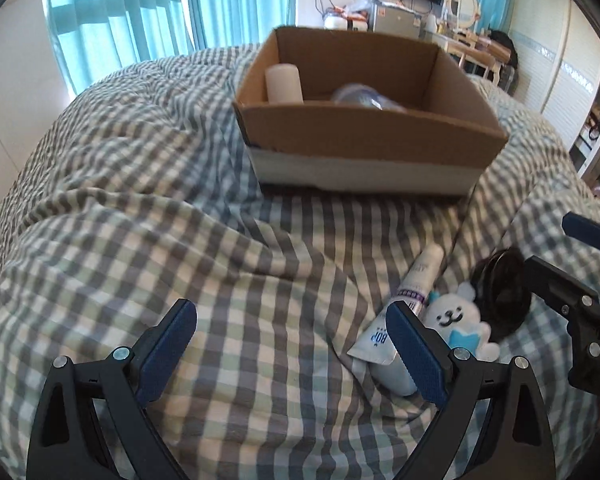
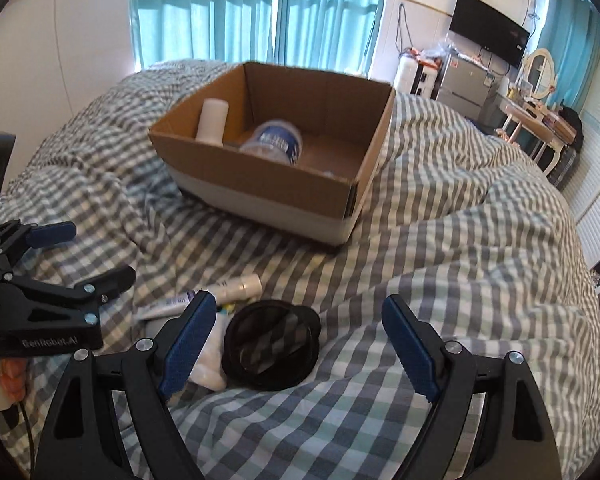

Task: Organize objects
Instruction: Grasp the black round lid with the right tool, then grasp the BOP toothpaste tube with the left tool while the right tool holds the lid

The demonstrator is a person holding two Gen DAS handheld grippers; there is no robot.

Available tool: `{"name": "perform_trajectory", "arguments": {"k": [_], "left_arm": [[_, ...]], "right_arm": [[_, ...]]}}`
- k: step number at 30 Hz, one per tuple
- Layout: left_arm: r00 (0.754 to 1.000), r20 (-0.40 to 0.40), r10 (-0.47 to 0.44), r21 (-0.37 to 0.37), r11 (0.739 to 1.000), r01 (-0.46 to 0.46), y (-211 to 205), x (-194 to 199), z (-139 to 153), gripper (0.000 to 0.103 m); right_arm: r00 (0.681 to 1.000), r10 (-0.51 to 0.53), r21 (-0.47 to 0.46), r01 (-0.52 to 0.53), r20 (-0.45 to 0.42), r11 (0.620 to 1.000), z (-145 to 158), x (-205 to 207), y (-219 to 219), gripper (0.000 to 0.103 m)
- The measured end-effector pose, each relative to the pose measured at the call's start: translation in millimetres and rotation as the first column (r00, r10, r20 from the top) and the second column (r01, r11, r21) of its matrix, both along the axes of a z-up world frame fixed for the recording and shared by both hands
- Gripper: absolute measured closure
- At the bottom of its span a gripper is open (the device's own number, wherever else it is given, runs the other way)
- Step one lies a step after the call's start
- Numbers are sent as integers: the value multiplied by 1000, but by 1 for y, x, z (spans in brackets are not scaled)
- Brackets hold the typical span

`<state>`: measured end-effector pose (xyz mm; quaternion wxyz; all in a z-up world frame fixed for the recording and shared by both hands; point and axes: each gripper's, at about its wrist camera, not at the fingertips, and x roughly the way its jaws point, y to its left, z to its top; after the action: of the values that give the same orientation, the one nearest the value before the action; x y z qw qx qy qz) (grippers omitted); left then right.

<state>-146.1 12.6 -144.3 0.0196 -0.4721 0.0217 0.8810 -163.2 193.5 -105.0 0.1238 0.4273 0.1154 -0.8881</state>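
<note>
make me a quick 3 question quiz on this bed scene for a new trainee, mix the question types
1. True or false: the cardboard box on the checked bedding is empty.
2. Multiple choice: the black round lid lies (A) in the box, (B) on the bedding by the white plush toy, (C) in the right tongs.
3. Fill in: both the left tongs and the right tongs are ____ and hold nothing.

Key
1. False: a cream cylinder and a clear tub with a blue label are inside.
2. B
3. open
</note>
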Motion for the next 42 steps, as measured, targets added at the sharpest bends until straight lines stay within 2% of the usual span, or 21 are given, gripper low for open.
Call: {"name": "perform_trajectory", "arguments": {"k": [10, 18, 19, 20, 21, 25, 29, 34, 38, 39, 40, 41, 42], "left_arm": [[997, 44, -57, -69, 996, 60, 14, -1, -17, 5], [996, 56, -70, -70, 995, 73, 18, -1, -20, 5], [996, 56, -73, -67, 995, 77, 19, 0, -19, 5], [996, 55, -77, -62, 995, 80, 19, 1, -19, 5], [995, 54, -81, -56, 995, 84, 20, 2, -18, 5], [991, 65, -115, -35, 992, 118, 27, -2, -12, 5], [984, 86, -158, -13, 987, 159, 40, -13, -12, 5], [976, 142, -163, -58, 983, 173, 56, -35, -27, 5], [974, 121, -192, -57, 978, 200, 67, -45, -29, 6], [972, 118, -201, -47, 977, 208, 69, -48, -29, 8], [971, 118, -210, -37, 976, 215, 71, -50, -29, 16], [968, 121, -219, -25, 974, 223, 73, -54, -30, 24], [959, 151, -239, -13, 970, 244, 76, -59, -34, 37]], "right_arm": [[990, 4, 32, -9, 143, 999, -34, -19, -7, 18], [986, 9, 34, -14, 168, 999, -39, -20, -7, 18], [986, 15, 27, -20, 168, 999, -38, -19, -7, 22], [985, 25, 15, -28, 172, 999, -38, -19, -7, 33], [983, 42, -5, -41, 177, 999, -38, -18, -8, 40], [987, 47, 0, -47, 154, 999, -35, -13, -10, 39], [996, 36, -39, -33, 87, 999, -15, -6, 0, 42], [999, 10, -34, -9, 51, 999, 3, -4, 15, 42], [998, -6, -89, 12, 57, 996, 6, -7, 30, 42], [998, -8, -98, 14, 63, 995, 4, -8, 32, 42], [998, -7, -100, 14, 69, 995, 2, -9, 32, 42], [997, -4, -101, 11, 73, 995, 1, -10, 31, 42], [997, 0, -100, 8, 74, 995, -1, -10, 30, 42]]}}
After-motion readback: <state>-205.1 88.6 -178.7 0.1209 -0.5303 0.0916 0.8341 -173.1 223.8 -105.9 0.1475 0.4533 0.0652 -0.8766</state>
